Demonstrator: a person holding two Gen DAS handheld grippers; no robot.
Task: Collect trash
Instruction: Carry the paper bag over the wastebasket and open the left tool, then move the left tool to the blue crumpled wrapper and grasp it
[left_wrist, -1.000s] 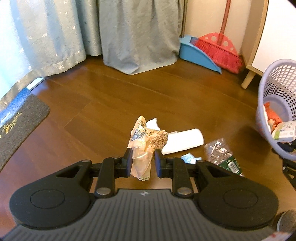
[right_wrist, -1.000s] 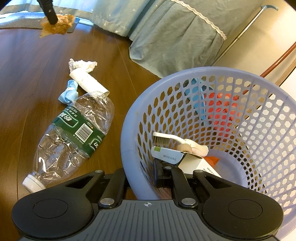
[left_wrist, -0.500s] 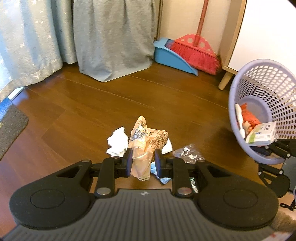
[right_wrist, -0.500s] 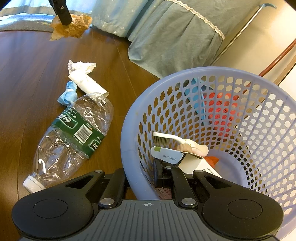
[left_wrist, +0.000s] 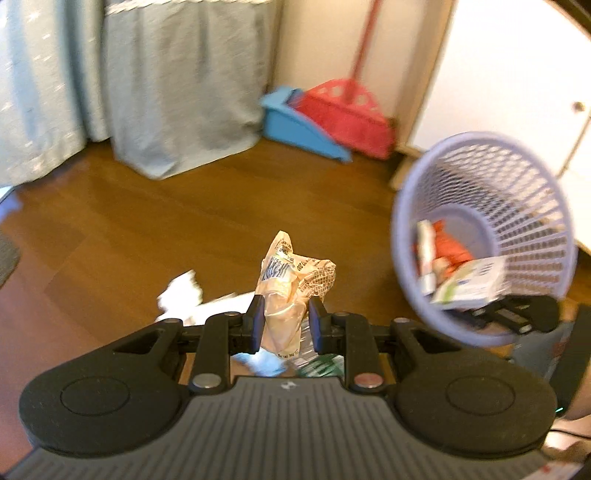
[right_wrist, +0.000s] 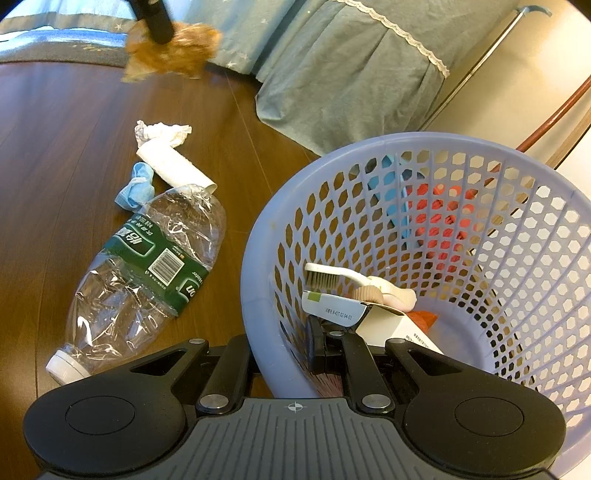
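Observation:
My left gripper (left_wrist: 283, 325) is shut on a crumpled tan paper wrapper (left_wrist: 291, 280), held above the floor left of the lavender basket (left_wrist: 517, 173). In the right wrist view that wrapper (right_wrist: 173, 50) hangs blurred at the top left. My right gripper (right_wrist: 280, 350) is shut on the basket's rim (right_wrist: 258, 306), tilting it. Inside lie a brush (right_wrist: 347, 278), a white carton (right_wrist: 332, 308) and something orange. On the floor lie a crushed clear bottle (right_wrist: 147, 273), a white paper roll (right_wrist: 173, 168), a crumpled tissue (right_wrist: 162, 133) and a blue mask (right_wrist: 135, 186).
Grey-green curtains (left_wrist: 177, 81) hang at the back. A blue dustpan (left_wrist: 299, 125) and a red broom (left_wrist: 347, 110) lean in the corner by a white cabinet (left_wrist: 517, 74). A dark mat (right_wrist: 55, 48) lies on the wooden floor at the far left.
My left gripper has carried the wrapper to the right, closer to the basket. The basket now looms larger in its view. My right gripper still grips the rim.

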